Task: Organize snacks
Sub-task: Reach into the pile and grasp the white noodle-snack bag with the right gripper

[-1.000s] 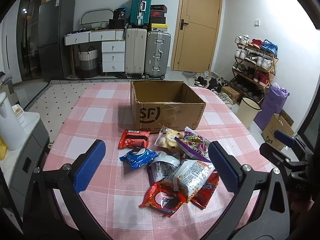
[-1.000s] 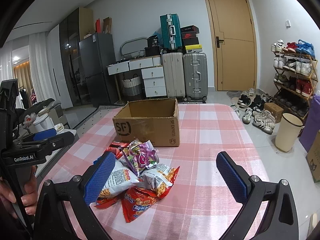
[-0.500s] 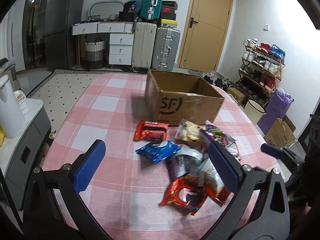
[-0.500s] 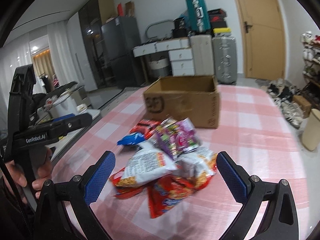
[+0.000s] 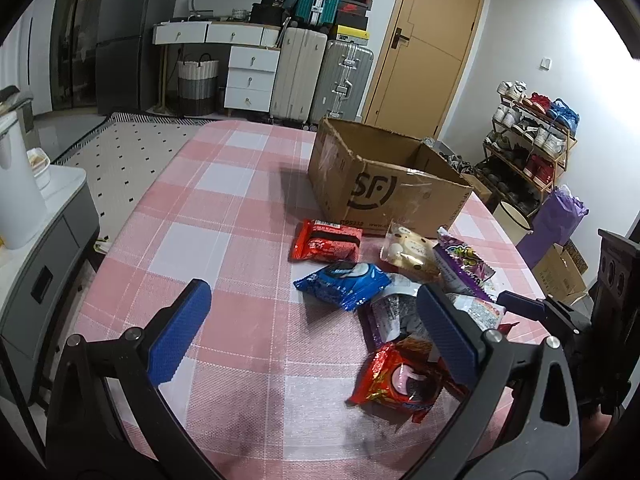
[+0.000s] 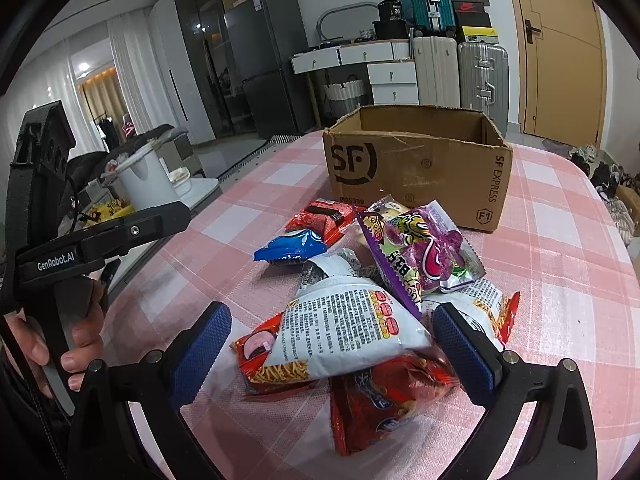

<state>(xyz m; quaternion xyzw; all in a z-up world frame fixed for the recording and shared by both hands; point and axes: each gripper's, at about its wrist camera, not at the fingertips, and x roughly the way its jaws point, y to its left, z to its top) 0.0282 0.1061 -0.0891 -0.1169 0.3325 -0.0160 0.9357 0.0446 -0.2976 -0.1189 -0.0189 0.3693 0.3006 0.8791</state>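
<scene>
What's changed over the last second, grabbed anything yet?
No grab. The right gripper has closed in low on the snack pile, open around the white packet; the left gripper swung left. Snacks and cardboard box are unmoved.

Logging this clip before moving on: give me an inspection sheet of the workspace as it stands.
Surface: table with pink checked cloth.
Job's things: open cardboard box, inside not visible; snack packets piled in front of it, overlapping.
Clutter: nothing seen on the table.
Grippers: left gripper open, empty; right gripper open, either side of the white packet, contact unclear.
Cables: nothing seen.
Surroundings: suitcases, door, shoe rack.
</scene>
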